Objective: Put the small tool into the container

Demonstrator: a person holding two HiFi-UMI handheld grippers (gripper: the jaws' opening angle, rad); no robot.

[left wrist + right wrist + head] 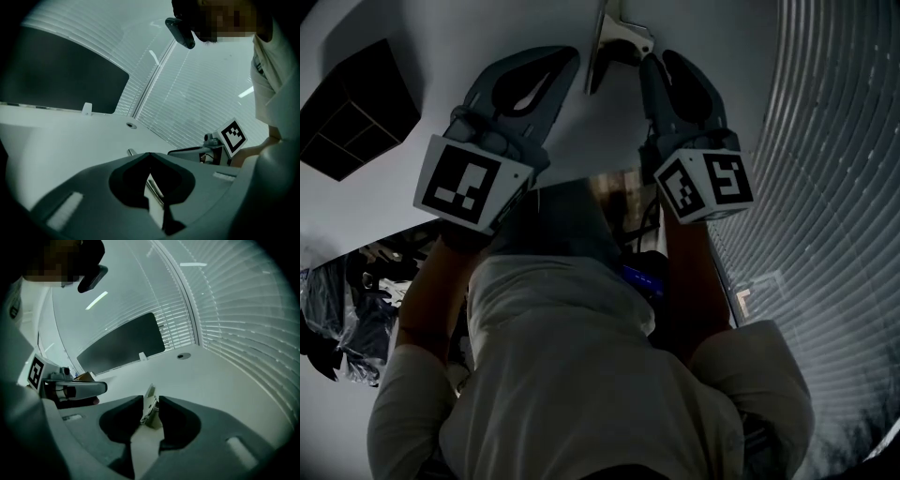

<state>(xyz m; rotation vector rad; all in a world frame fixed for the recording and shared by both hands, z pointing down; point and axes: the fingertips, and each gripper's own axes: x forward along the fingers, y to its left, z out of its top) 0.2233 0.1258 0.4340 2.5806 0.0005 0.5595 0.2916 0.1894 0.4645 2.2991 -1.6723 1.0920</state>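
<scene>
Table (412, 28): white, bears the container.
Container (356, 108): dark, open, empty as far as shows.
Left gripper (570, 54): nearer the container; jaws tip to tip, gripping nothing.
Right gripper (661, 61): farther from the container; jaws narrow, clamped on the tool.
Tool (623, 37): well right of the container, beyond the left gripper; long axis along the jaws.

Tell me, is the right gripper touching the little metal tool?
Touching. The right gripper view shows the small tool pinched between the two jaws of the right gripper, each jaw pressed against one side.
</scene>
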